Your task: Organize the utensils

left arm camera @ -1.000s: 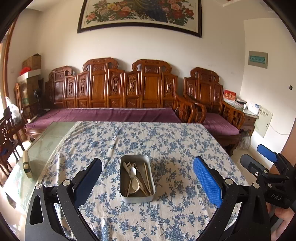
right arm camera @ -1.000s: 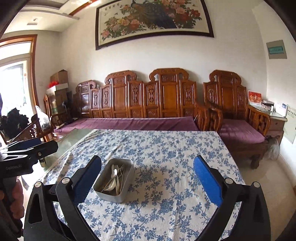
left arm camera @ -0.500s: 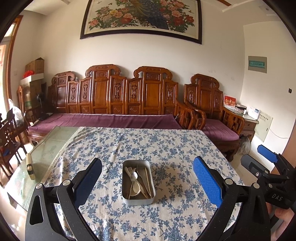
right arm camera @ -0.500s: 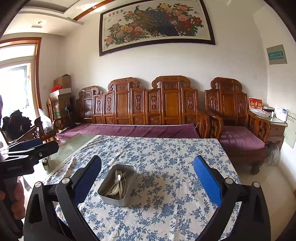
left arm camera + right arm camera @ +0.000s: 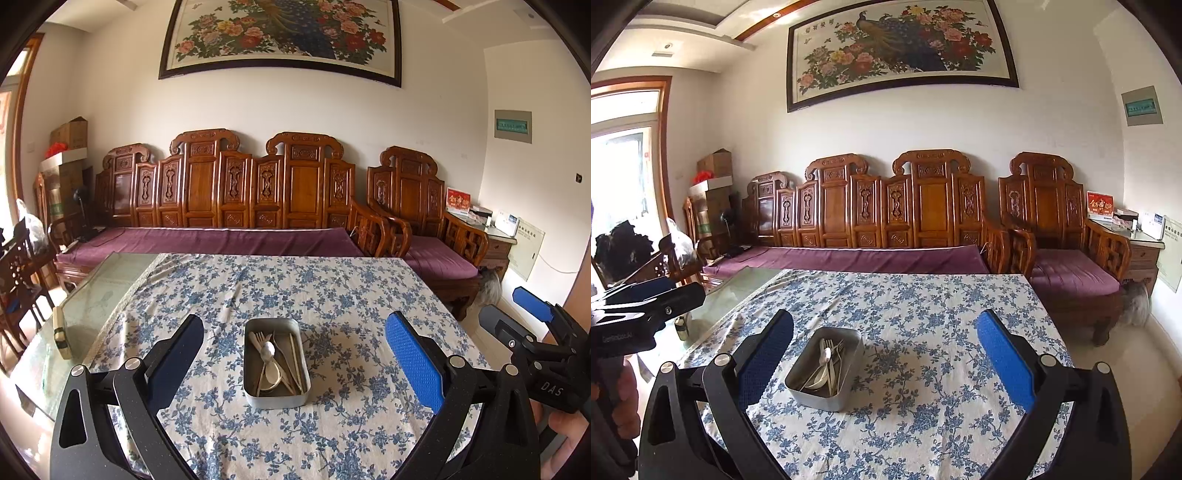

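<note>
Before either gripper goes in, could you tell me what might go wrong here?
The fork, spoons and chopsticks lie crossed in the metal tin, so a pinch may lift several or snag. The tin sits loose on the floral tablecloth, so it may slide. Both the left gripper and right gripper are open and empty.

Tin (image 5: 277, 363) sits on the cloth (image 5: 332, 295) at centre of the surface (image 5: 96, 295), with fork (image 5: 258, 338), spoon (image 5: 267, 350) and chopsticks (image 5: 293, 349) in it. Left tool (image 5: 293, 356) is at 6 o'clock of the tin, right tool (image 5: 884, 356) at 5 o'clock. Sofa (image 5: 229, 236) lies behind at 12, armchair (image 5: 436, 254) at 2.
</note>
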`<state>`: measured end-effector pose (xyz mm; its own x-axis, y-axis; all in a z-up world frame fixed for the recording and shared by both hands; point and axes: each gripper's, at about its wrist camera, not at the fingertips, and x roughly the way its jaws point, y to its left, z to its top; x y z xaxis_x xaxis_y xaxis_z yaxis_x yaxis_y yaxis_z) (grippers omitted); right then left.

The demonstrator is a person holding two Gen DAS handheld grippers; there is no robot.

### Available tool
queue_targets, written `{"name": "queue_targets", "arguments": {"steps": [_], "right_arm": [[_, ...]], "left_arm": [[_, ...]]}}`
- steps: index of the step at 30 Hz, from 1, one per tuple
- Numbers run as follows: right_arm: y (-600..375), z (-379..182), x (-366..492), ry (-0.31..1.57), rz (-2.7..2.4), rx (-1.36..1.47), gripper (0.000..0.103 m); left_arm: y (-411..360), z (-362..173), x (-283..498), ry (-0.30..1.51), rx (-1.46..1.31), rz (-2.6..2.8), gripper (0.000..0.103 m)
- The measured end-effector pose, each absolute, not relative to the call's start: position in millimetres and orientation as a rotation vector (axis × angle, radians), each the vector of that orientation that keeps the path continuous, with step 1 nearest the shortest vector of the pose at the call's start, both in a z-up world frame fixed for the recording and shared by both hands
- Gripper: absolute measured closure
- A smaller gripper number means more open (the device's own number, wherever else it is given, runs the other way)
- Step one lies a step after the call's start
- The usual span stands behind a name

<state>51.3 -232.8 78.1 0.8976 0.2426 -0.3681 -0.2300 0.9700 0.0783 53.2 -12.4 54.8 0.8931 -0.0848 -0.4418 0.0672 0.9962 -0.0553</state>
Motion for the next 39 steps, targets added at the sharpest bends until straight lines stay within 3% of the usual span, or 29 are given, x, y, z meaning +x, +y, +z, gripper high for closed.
{"name": "queue_targets", "arguments": {"steps": [39], "right_arm": [[-232.3, 73.1, 54.3, 0.391, 0.240, 0.044, 0.003]], "left_arm": [[-15.8, 52.6, 51.9, 0.459, -0.010, -0.072, 0.008]]}}
